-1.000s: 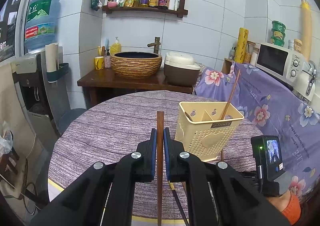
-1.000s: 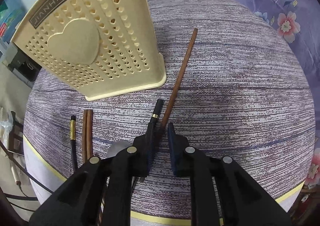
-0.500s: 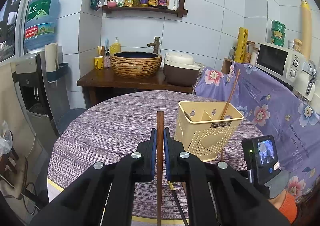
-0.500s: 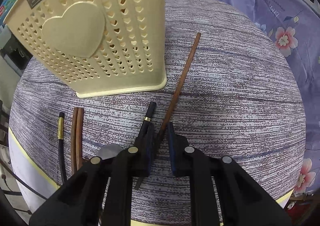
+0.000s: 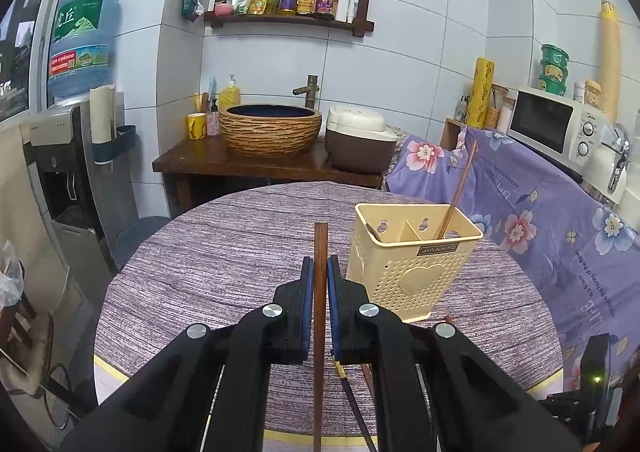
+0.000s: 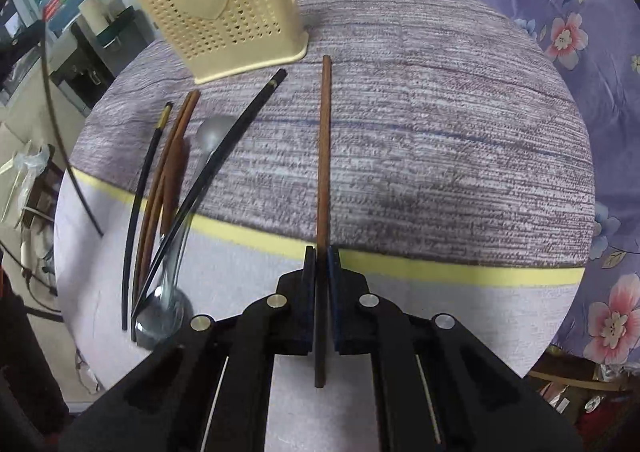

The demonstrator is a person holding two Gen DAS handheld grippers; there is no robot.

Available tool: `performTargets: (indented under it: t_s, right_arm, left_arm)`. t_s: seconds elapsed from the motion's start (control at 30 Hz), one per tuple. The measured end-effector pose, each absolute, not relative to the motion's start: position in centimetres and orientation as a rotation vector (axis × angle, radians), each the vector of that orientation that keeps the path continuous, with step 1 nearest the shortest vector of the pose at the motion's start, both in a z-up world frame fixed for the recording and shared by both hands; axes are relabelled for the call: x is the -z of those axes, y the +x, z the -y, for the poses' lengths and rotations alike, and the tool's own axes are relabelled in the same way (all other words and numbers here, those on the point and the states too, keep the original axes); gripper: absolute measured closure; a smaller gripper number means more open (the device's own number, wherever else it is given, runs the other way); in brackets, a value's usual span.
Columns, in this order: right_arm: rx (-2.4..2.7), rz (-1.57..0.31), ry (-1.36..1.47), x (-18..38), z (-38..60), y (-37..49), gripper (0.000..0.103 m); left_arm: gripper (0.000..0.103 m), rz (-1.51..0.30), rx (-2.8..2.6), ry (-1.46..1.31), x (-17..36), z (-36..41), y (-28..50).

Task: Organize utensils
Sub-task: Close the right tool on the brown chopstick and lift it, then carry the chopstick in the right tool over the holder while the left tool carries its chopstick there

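A brown wooden chopstick (image 6: pixel 323 156) is clamped between the narrow jaws of the right gripper (image 6: pixel 321 252), which have just been closing on it. Its long axis runs straight along the fingers: the far tip points toward the far side of the round table (image 6: pixel 460 140), ending just right of the cream utensil basket (image 6: pixel 218 8), and the near end sticks back between the gripper's arms.

The left gripper (image 5: pixel 320 264) pinches a second brown chopstick (image 5: pixel 320 244), upright in its view, its tip pointing at the far table edge, with the basket just to the right.

Inside the basket one chopstick (image 5: pixel 458 188) leans right. On the table's near-left part lie black chopsticks (image 6: pixel 224 156), a brown pair (image 6: pixel 168 164) and a metal spoon (image 6: pixel 188 228), all roughly parallel and pointing toward the basket.
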State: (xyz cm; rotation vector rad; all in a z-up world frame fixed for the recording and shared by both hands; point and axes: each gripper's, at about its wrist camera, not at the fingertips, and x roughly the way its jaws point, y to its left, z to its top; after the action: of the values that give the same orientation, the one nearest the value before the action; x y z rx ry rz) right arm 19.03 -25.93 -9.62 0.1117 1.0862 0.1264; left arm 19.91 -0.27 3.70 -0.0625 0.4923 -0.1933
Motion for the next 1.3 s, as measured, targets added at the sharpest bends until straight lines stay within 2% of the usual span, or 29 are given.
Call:
performTargets:
  t_s: [0.1,0.17,0.43,0.53,0.6,0.67,0.9,1.3]
  right_arm:
    - [-0.119,-1.011,0.089,9.0,25.9,21.0,0.082]
    - [-0.126,-0.992,0.072,9.0,26.1,23.3,0.068]
    - [-0.102,-0.979,0.022,9.5,25.3,30.2,0.066]
    - [-0.094,-0.984,0.036,10.1,25.4,31.1,0.067]
    - [-0.070,-0.974,0.017,10.0,25.2,31.3,0.074]
    - [-0.053,-0.968,-0.008,10.2,25.1,31.3,0.094]
    - [-0.109,-0.928,0.059,9.0,26.3,29.5,0.095]
    - [-0.223,-0.555,0.151,-2.6,28.8,20.3,0.095]
  left_arm:
    - [0.095,-0.492,0.190,-0.064,-3.8,0.3,19.8]
    - [0.095,-0.492,0.188,-0.061,-3.8,0.3,19.7]
    - [0.095,-0.493,0.182,-0.058,-3.8,0.1,19.8]
    - [0.095,-0.494,0.182,-0.057,-3.8,0.0,19.8]
    - [0.095,-0.495,0.182,-0.057,-3.8,0.0,19.8]
    - [0.095,-0.496,0.182,-0.058,-3.8,0.0,19.8]
    - [0.095,-0.494,0.184,-0.061,-3.8,-0.1,19.8]
    - [0.095,-0.428,0.211,-0.097,-5.5,-0.9,17.5]
